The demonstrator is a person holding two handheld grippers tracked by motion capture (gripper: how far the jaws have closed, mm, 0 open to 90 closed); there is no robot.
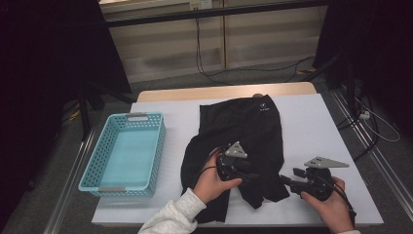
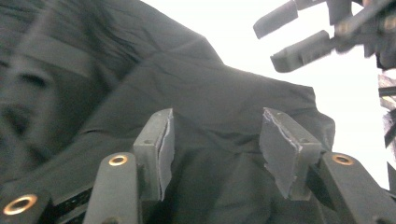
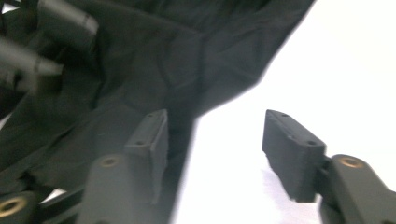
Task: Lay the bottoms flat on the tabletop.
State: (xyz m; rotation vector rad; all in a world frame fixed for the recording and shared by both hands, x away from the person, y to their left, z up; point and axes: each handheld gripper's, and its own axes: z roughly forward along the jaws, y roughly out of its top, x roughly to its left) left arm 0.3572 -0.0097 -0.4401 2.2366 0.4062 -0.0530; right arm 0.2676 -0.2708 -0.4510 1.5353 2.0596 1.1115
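A black garment (image 1: 243, 131) lies spread on the white table cover (image 1: 316, 122), with a small white logo near its far end. My left gripper (image 1: 253, 176) hovers over the garment's near part, pointing right. In the left gripper view its jaws (image 2: 217, 114) stand apart above the dark cloth (image 2: 187, 79), with nothing pinched between them. My right gripper (image 1: 285, 179) points left at the garment's near right corner. In the right gripper view it (image 3: 215, 115) is open, one jaw over the cloth edge (image 3: 140, 56) and the other over the white cover. The two grippers' tips face each other closely.
A light blue perforated basket (image 1: 138, 117) with nothing in it stands on the left of the table. The white cover is bare to the right of the garment. Cables run over the floor beyond the table's far edge.
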